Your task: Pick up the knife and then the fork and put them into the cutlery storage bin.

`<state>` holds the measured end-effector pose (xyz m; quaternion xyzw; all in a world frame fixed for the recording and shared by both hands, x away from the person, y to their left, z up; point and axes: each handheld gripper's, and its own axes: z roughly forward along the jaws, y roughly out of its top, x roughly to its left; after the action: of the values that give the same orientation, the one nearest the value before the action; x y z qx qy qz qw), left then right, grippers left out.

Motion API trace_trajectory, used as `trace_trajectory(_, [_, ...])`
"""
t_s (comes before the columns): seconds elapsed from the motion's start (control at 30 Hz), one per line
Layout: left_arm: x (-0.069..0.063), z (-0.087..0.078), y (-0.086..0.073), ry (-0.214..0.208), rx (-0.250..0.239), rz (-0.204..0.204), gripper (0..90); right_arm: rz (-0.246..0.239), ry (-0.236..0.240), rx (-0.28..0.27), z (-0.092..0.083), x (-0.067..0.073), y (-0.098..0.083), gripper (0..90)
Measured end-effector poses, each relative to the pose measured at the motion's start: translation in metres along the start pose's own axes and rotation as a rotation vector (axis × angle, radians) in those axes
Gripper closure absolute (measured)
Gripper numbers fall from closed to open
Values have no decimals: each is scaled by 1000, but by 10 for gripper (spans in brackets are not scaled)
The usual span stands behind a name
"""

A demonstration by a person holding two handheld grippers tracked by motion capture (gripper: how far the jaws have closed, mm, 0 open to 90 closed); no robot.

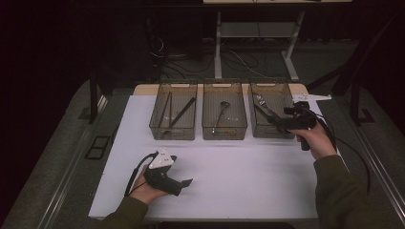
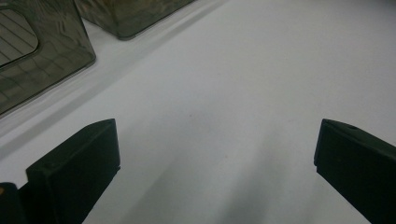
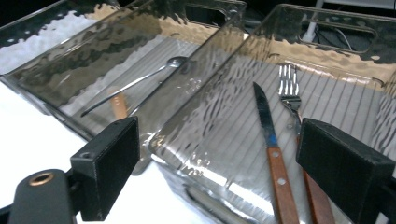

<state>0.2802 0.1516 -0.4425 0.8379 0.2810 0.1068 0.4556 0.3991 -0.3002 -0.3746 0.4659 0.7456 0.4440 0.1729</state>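
Note:
Three smoky clear bins stand in a row at the back of the white table (image 1: 229,167). The right bin (image 3: 205,116) holds a wooden-handled knife (image 3: 270,140) and a fork (image 3: 289,91). A spoon (image 3: 140,81) lies in the middle bin (image 3: 93,65). My right gripper (image 3: 219,172) hovers open over the right bin's near end, nothing between its pads; in the high view the right gripper (image 1: 279,125) is at that bin's (image 1: 267,133) front right. My left gripper (image 1: 187,182) rests low at the near left, open over bare table (image 2: 233,70), its jaws wide apart around the left gripper's (image 2: 217,163) empty gap.
The left bin (image 1: 173,132) holds a few long dark sticks (image 1: 181,112). The middle bin (image 1: 224,132) sits between the other two. Two bin corners (image 2: 42,56) show at the upper left of the left gripper view. Table legs and cables lie on the dark floor beyond.

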Motion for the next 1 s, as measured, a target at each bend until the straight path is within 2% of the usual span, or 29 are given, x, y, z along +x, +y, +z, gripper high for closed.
trace_trajectory(0.33, [-1, 0, 0, -6, -4, -1, 0, -17, 67, -31, -13, 20, -25, 134])
trace_trajectory(0.7, [-1, -1, 1, -12, -5, 10, 0, -102, 88, -32, -29, 40, -56, 134])
trace_trajectory(1.0, [-3, -3, 2, -14, -10, 9, 0, -119, 126, -40, -40, 51, -84, 134])
